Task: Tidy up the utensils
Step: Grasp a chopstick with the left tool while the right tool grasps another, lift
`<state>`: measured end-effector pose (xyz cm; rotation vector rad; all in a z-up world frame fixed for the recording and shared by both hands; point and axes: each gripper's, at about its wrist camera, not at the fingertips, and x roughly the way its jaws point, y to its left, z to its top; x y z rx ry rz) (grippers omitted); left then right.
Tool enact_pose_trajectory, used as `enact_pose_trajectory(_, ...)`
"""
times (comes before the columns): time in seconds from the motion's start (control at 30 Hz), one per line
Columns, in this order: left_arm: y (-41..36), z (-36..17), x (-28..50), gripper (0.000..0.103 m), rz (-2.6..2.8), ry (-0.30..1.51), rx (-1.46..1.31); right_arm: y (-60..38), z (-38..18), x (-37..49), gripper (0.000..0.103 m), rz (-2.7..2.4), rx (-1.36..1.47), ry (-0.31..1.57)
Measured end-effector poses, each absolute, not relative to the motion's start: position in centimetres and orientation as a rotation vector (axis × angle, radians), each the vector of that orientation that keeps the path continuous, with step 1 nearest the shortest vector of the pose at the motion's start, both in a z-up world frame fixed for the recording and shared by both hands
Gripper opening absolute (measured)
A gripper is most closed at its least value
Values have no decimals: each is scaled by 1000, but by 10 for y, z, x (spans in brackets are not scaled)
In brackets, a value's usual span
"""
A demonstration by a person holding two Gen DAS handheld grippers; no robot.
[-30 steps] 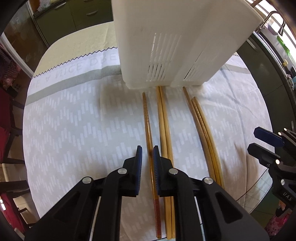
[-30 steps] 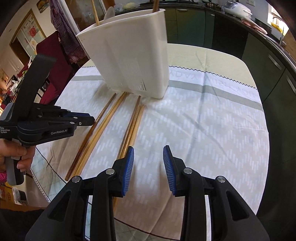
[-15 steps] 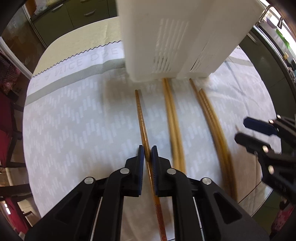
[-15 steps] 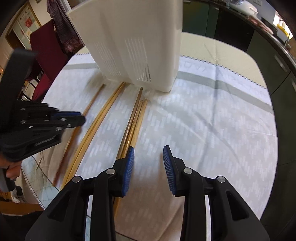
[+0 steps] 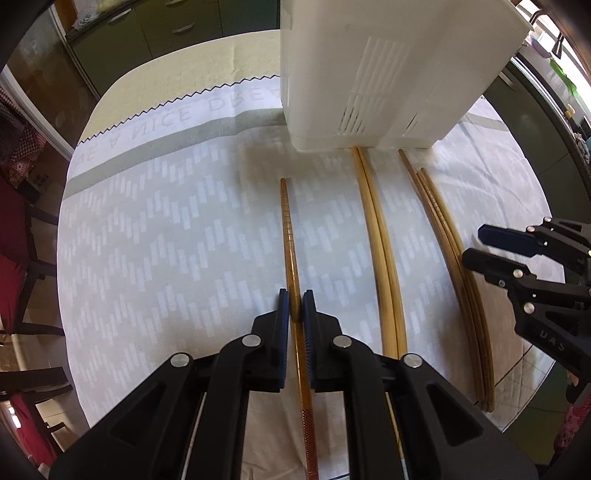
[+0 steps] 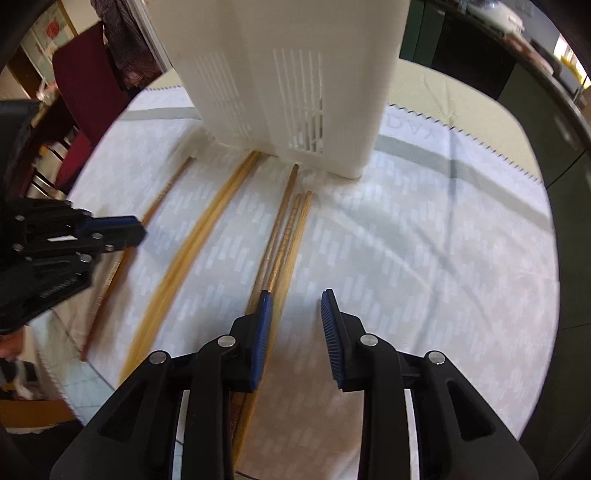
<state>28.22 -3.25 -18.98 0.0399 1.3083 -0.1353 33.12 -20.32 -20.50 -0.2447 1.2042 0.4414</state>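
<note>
My left gripper (image 5: 296, 299) is shut on a dark brown chopstick (image 5: 288, 229) with a red grip end, held just above the white tablecloth (image 5: 166, 240). It also shows in the right wrist view (image 6: 122, 230), with that chopstick (image 6: 166, 188). A pale chopstick pair (image 5: 376, 229) and a brown chopstick bundle (image 5: 443, 229) lie beside it, ends at the white slotted utensil holder (image 5: 388, 66). My right gripper (image 6: 295, 306) is open, its left finger over the brown bundle (image 6: 288, 229); it shows at right in the left wrist view (image 5: 484, 245).
The round table's edge (image 6: 546, 236) curves close on all sides. Red chairs (image 5: 14, 236) stand at the left, dark green cabinets (image 5: 177, 26) behind. The holder (image 6: 288, 74) stands tall just past the chopstick tips.
My left gripper closed on the dark chopstick and drew it left and back, away from the holder and the pale pair. My right gripper moved closer to the holder, over the brown bundle.
</note>
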Motion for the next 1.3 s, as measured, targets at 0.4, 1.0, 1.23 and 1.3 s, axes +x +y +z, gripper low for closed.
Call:
enact_pose_trajectory(0.4,-22,-187,292,9,-123,1357,-5,-175,-209,329,13,452,-330,1226)
enact_pose_trajectory(1.0,-37,-176,308,7,-116,1331,5,-184,-198,327,7,480,-255,1171)
enact_pose_trajectory(1.23,-34,-132,297,7,-143,1223,-6,-212,-155,307,7,502,-173,1054)
enact_pose_trajectory(1.3,-34,-123,290,7,-149,1198,-4,-225,-143,299,7,511,-143,1023)
